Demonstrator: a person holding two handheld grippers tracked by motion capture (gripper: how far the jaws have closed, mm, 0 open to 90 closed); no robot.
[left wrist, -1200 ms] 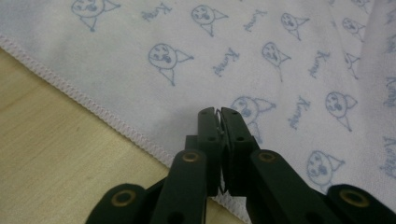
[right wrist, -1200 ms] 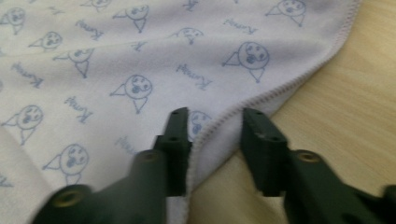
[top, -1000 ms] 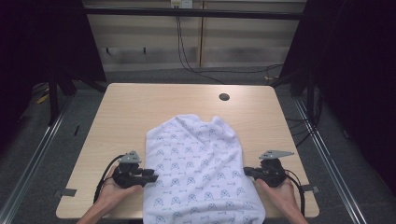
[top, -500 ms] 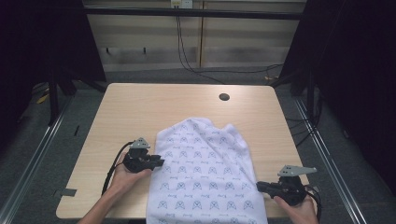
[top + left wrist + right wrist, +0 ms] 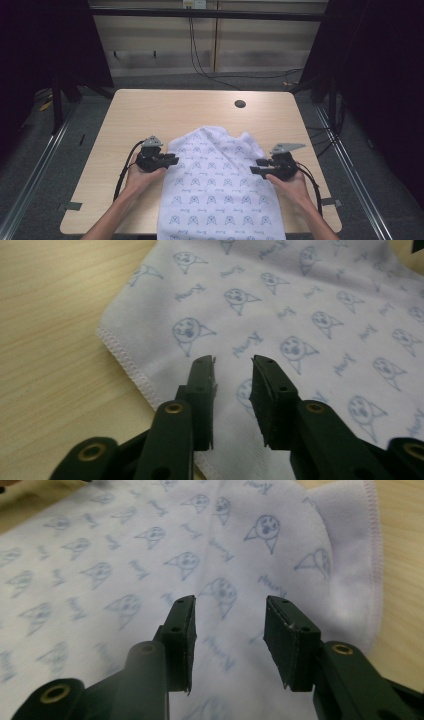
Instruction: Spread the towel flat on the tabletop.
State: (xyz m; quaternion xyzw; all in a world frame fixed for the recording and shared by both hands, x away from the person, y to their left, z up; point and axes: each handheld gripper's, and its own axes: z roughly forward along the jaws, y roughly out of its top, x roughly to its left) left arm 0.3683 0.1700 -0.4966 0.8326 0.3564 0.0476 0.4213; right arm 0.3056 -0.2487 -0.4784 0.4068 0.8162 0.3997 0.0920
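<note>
We see a soft, matt cloth [image 5: 220, 185] under both tools, its white weave printed with pale blue cat faces and small script. Just left of the left tool [image 5: 233, 365] its hem [image 5: 125, 360] shows a tight stitched edge, slightly raised and rough. To the right of the right tool [image 5: 230, 607] the cloth looks fleecy and a little fuzzy where it folds over. The counter [image 5: 165, 112] is pale wood-grain laminate, smooth with a faint sheen. Both tools look like matt black plastic, their inner pads [image 5: 285, 635] a duller, rubbery black, with small brass-coloured metal fasteners [image 5: 173, 408] behind them, faintly shiny.
</note>
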